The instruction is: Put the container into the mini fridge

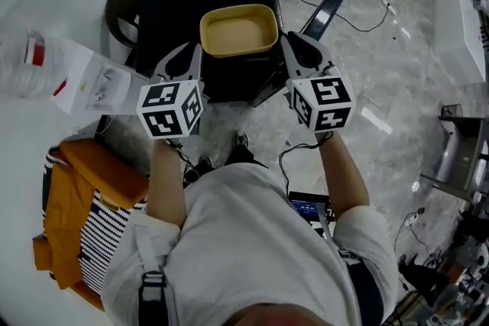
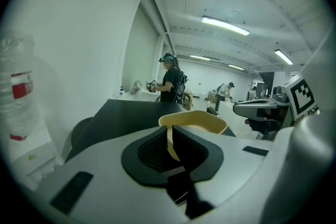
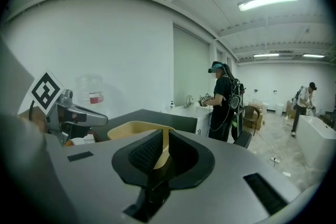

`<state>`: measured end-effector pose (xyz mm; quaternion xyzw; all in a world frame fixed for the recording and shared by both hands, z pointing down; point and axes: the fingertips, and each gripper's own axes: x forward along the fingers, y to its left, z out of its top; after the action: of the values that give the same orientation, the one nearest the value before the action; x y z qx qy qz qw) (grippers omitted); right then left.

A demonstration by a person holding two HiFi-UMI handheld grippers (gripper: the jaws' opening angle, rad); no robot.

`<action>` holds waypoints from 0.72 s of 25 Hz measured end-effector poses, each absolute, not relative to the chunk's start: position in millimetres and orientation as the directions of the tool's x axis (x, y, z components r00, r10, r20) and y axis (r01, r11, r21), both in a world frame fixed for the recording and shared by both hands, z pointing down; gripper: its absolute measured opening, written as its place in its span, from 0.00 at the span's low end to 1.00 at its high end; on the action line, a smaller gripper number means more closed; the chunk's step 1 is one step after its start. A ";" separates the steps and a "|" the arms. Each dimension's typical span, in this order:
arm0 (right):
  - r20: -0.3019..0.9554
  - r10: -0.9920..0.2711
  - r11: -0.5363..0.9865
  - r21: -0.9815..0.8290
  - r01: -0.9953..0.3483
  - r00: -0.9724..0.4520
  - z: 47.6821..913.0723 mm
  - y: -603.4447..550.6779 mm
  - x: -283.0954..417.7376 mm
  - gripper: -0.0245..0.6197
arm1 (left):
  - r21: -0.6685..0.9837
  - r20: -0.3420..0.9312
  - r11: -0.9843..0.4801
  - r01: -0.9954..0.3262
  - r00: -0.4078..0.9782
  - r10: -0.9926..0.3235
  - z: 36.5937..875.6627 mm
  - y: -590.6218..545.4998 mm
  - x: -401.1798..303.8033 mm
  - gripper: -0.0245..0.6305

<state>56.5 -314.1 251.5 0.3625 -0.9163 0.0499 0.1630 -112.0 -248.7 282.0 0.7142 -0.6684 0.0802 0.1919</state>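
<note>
Item: yellow container (image 1: 238, 30), carried above the black mini fridge (image 1: 179, 4). Left gripper (image 1: 195, 51) and right gripper (image 1: 286, 42) each pinch a rim wall. Hold both ends level and matched as you lower it.

The person wears a pale short-sleeved shirt (image 1: 252, 240), with a grey strap (image 1: 155, 259) and black buckle over the left shoulder. The left gripper (image 1: 192, 56) and right gripper (image 1: 289, 46) are light grey with black ribbed pads (image 2: 152, 152) (a cube (image 1: 171, 109) of black-and-white square markers sits on each). A thin black cable (image 1: 294, 153) trails from the right one.
</note>
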 end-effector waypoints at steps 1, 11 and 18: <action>0.341 -0.643 0.734 0.023 -0.678 -0.685 252.1 -317.2 55.3 0.10 | 0.183 0.380 -0.028 -0.983 0.097 -0.920 282.9 -249.9 -113.0 0.08; 0.434 -0.584 0.743 -0.054 -0.667 -0.686 267.2 -337.6 43.6 0.20 | 0.333 0.430 0.021 -0.943 0.132 -0.893 292.0 -264.3 -114.5 0.24; 0.527 -0.549 0.707 -0.122 -0.697 -0.649 292.3 -341.2 37.1 0.27 | 0.301 0.490 0.018 -0.953 0.139 -0.861 301.8 -271.0 -110.9 0.24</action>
<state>37.1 -341.2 292.3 0.3484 -0.8940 0.1587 0.2328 -110.9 -271.0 301.8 0.6962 -0.6514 0.0798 0.2910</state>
